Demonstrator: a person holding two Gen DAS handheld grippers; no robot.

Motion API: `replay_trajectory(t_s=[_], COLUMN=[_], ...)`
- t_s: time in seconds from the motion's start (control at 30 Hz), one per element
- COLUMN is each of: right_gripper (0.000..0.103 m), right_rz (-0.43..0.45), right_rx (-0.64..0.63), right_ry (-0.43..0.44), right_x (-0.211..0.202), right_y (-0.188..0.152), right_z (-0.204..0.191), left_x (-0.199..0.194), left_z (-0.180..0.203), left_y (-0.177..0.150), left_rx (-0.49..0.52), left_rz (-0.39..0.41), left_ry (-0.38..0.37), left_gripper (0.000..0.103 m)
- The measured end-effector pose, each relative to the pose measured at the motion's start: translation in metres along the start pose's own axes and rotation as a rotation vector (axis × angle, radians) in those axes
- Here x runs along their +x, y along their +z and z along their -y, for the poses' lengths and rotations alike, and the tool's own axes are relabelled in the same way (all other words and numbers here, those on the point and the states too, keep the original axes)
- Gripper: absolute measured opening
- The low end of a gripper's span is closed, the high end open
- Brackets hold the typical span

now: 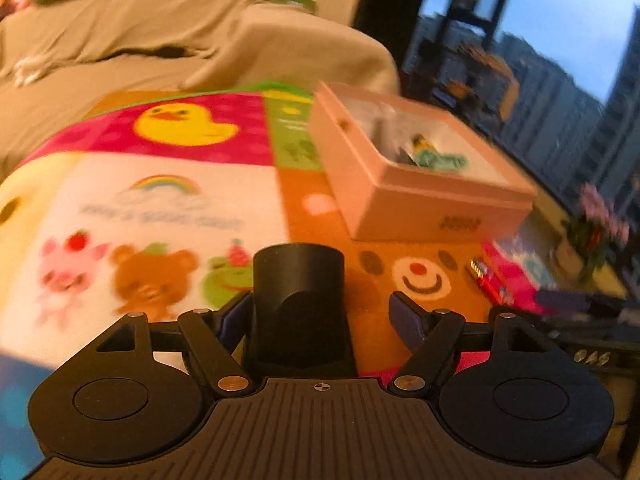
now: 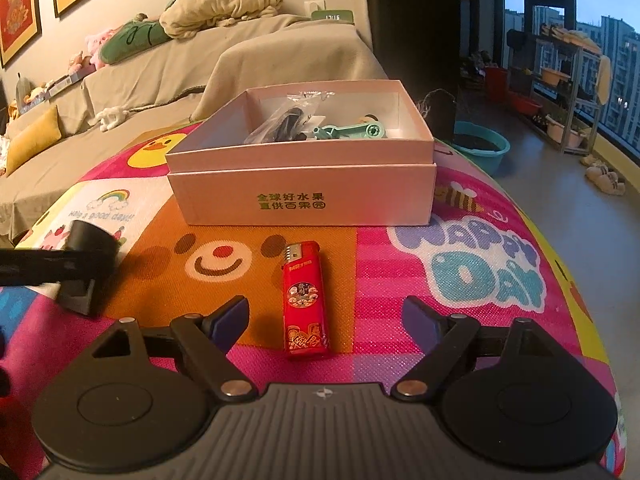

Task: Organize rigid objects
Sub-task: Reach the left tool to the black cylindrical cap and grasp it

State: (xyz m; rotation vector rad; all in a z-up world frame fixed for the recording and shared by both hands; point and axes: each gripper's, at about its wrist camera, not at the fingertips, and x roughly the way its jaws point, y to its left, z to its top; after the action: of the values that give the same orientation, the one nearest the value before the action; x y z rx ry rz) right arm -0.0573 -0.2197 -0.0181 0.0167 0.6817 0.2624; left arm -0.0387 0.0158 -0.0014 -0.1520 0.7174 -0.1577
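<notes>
Between the left gripper's (image 1: 320, 316) spread fingers stands a black cylindrical part (image 1: 299, 304), upright on its base on the cartoon-printed mat (image 1: 160, 200). The left fingertip appears just beside it; whether it touches cannot be told, and the right one stands clear. The left view is blurred. Ahead and right of that gripper sits the open pink box (image 1: 400, 200), holding a green plastic piece (image 1: 440, 160). Farther right, the red lighter (image 2: 305, 300) lies flat between the right gripper's (image 2: 326, 322) wide-spread fingers, touching neither. Its long axis runs along the gripper's line, metal head pointing away toward the box. Nothing lies between lighter and box front. Left of this gripper, the black part appears again beside a dark blurred bar.
</notes>
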Motion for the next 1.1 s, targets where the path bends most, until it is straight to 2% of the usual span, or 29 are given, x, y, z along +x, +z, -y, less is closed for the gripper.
replay_trajectory(t_s=[0.13,0.2,0.63,0.67,0.73,0.77,0.9,1.0,1.03,1.07,1.1], right_gripper=[0.084,0.084,0.079,0.077,0.072,0.068,0.064,0.042,0.03,0.022,0.022], right_rz=[0.013,0.017,0.009,0.01,0.013,0.015,-0.004,-0.011,-0.019,-0.029,-0.039], right_rx=[0.017,0.021,-0.005,-0.006,-0.008,-0.014,-0.087,-0.141,-0.144,-0.148,-0.154], right_ry=[0.012,0.016,0.003,0.002,-0.004,-0.009,-0.018,0.009,0.01,0.002,0.002], right_x=[-0.002,-0.002,0.0,0.0,0.0,0.0,0.005,0.008,0.008,0.007,0.005], right_y=[0.0,0.0,0.001,0.001,0.001,0.001,0.003,0.008,0.011,0.012,0.013], right_z=[0.003,0.004,-0.001,-0.001,-0.002,-0.003,-0.014,-0.023,-0.024,-0.027,-0.028], left_x=[0.009,0.009,0.007,0.007,0.004,0.003,0.0,-0.002,-0.002,-0.003,-0.004], left_z=[0.021,0.023,0.011,0.008,0.003,0.001,-0.007,-0.014,-0.016,-0.018,-0.019], left_y=[-0.007,-0.008,-0.004,-0.004,-0.004,-0.004,-0.005,-0.006,-0.006,-0.007,-0.008], left_rx=[0.167,0.195,0.147,0.136,0.117,0.112,0.072,0.031,0.018,0.005,-0.004], left_rz=[0.017,0.012,0.006,0.007,0.013,0.018,0.032,0.043,0.048,0.054,0.058], left_ry=[0.043,0.045,-0.012,-0.022,-0.022,-0.003,-0.028,-0.057,-0.064,-0.069,-0.073], left_gripper=[0.08,0.08,0.08,0.079,0.069,0.057,0.058,0.058,0.058,0.058,0.058])
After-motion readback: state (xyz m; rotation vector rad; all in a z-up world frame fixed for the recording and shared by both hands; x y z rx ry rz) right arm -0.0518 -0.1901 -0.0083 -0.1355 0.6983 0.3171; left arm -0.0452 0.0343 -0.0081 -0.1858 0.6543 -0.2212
